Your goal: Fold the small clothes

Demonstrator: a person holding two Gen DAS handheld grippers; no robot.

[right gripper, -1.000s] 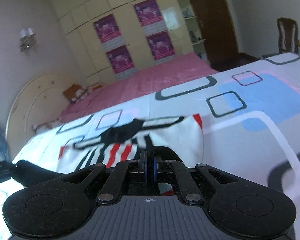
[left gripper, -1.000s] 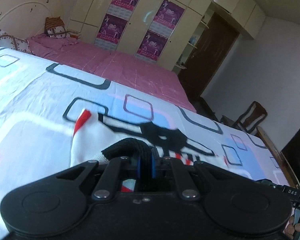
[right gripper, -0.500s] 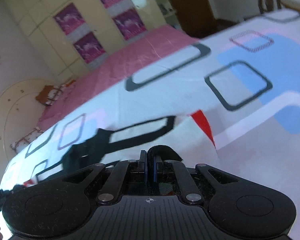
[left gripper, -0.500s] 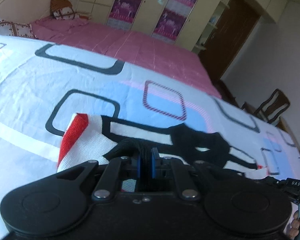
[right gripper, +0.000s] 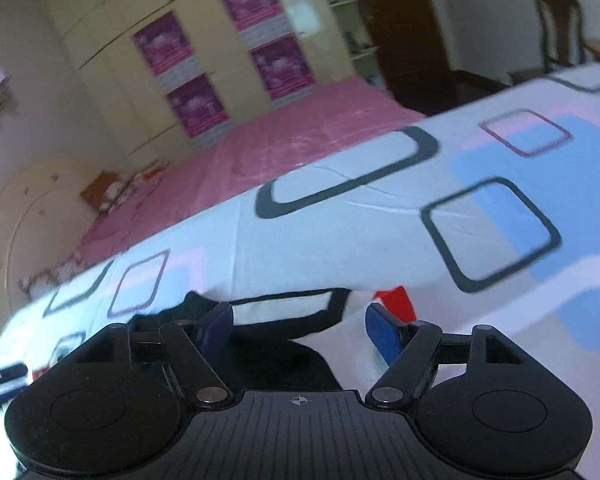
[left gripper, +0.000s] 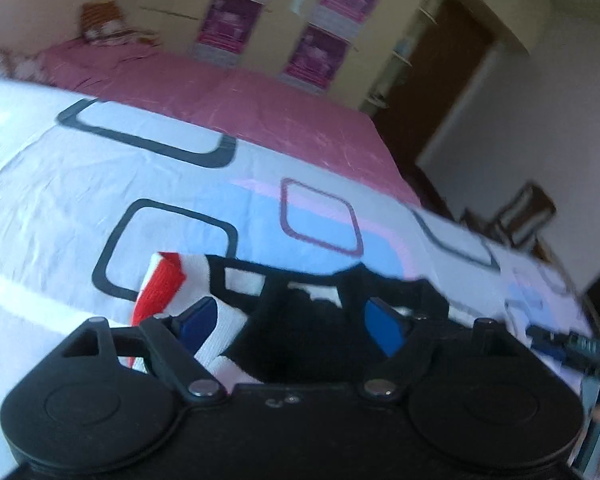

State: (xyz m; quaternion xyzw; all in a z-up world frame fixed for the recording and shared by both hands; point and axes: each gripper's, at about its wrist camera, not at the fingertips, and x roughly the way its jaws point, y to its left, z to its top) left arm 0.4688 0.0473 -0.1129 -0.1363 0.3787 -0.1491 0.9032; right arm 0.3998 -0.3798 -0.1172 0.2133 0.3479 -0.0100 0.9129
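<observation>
A small white garment (left gripper: 204, 280) with black trim and red cuffs lies on the patterned bedsheet (left gripper: 80, 184). My left gripper (left gripper: 292, 322) hovers low over its left end, jaws opening, the blue pads (left gripper: 384, 326) spread apart with black and white cloth lying loose between them. In the right wrist view the same garment (right gripper: 284, 312) shows its black-edged white panel and a red cuff (right gripper: 398, 302). My right gripper (right gripper: 298, 328) sits over that end, jaws opening too, blue pads (right gripper: 382, 330) wide and clear of the cloth.
A pink bedspread (left gripper: 228, 100) covers the far half of the bed, with cushions (left gripper: 100, 26) by the headboard. Cream wardrobes with purple posters (right gripper: 260, 32) line the wall beside a dark door (right gripper: 396, 20). A wooden chair (right gripper: 560, 28) stands near the bed's end.
Both grippers came down toward the bed with the garment's ends pinched, then let go: the pads now stand wide apart and the cloth lies folded on the sheet.
</observation>
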